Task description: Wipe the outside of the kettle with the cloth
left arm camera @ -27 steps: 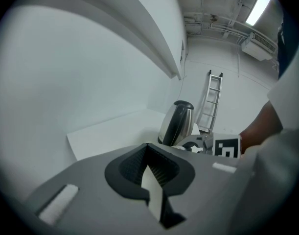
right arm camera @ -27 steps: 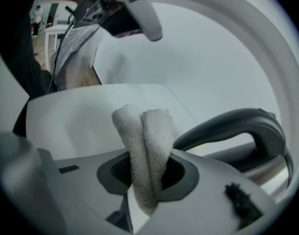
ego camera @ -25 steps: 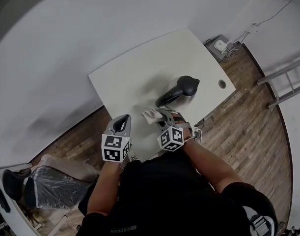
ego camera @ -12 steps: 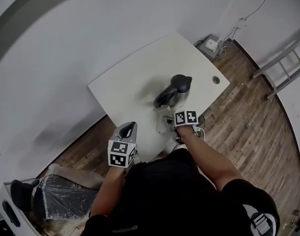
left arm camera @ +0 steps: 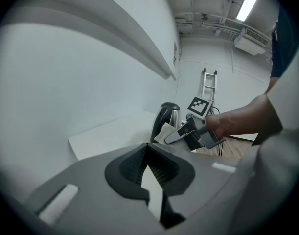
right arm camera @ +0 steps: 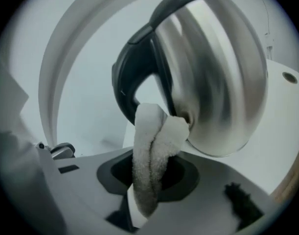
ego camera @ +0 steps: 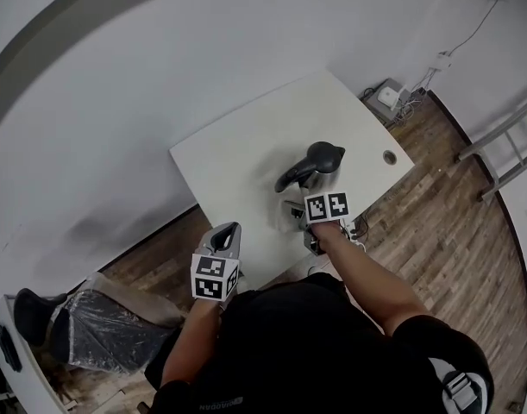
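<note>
The left gripper [left arm camera: 148, 163] is nearest to the person, held off the table [ego camera: 237, 158] beside its near corner. In its own view the ribbed pads [left arm camera: 165, 169] meet at the far tips, so the jaws are together and there is nothing between them.

The right gripper [right arm camera: 150, 177] is over the near edge of the table, on the right side. Its own view shows what the head view does not: the jaws are clamped on the white cloth [right arm camera: 151, 146]. The cloth stands up from them in a thick fold, and its top seems to lie against the steel wall of the kettle [right arm camera: 215, 67], just under the lower end of the black handle [right arm camera: 132, 77]. The kettle is a little blurred there.

In the head view the marker cube [ego camera: 327, 206] covers this place and the cloth is hard to see. That view gives the layout instead. The kettle stands on the right half of the table, near the near edge, and a round hole [ego camera: 390, 156] is in the right corner.

The left gripper view shows the contact from the side. The cloth is between the right gripper and the kettle, the hand [left arm camera: 232, 124] is behind them, and a ladder [left arm camera: 208, 84] stands farther back against the wall.

One second ago the right gripper and the cloth were at the near edge, apart from the kettle. Half a second ago they were already beside it, as now. The left gripper has kept its place off the table.
</note>
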Demonstrator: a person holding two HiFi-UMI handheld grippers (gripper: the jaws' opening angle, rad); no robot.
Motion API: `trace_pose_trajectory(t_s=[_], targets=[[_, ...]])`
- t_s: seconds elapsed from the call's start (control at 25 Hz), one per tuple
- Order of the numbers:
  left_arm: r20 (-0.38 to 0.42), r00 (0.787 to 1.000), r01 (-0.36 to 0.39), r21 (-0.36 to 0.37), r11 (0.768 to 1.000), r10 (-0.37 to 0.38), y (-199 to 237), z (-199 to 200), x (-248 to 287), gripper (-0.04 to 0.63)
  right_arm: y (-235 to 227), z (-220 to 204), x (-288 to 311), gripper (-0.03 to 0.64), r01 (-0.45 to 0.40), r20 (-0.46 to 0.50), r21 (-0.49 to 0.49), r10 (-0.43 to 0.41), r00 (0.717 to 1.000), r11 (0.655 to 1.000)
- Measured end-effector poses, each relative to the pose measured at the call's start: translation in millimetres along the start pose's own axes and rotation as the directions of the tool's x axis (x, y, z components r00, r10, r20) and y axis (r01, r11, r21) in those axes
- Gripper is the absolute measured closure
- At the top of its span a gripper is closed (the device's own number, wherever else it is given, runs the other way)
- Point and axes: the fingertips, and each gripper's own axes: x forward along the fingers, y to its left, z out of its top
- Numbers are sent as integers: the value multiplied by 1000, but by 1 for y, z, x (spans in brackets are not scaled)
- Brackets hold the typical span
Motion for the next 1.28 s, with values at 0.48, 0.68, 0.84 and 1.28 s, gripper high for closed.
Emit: trace_pose_trajectory(t_s=[0.48,0.68,0.84,1.28], targets=[[72,963,-239,-230,943,261,-79,11,7,589,36,48,-92,518,-357,103,-149,374,922,922],[139,932,-277,-320,906,334,-134,35,-10,589,24,47,-145,518,-427,113,-242,463,879,871],[107,944,-258,-356,898,314,-183,23,-14,589,14,18,-169,518,-474,36,-271,501,865,838],[131,983,-85,-276,957,125,-265,14,-55,588,53,-65,-261,519,-482,51,-302,518,854,823]])
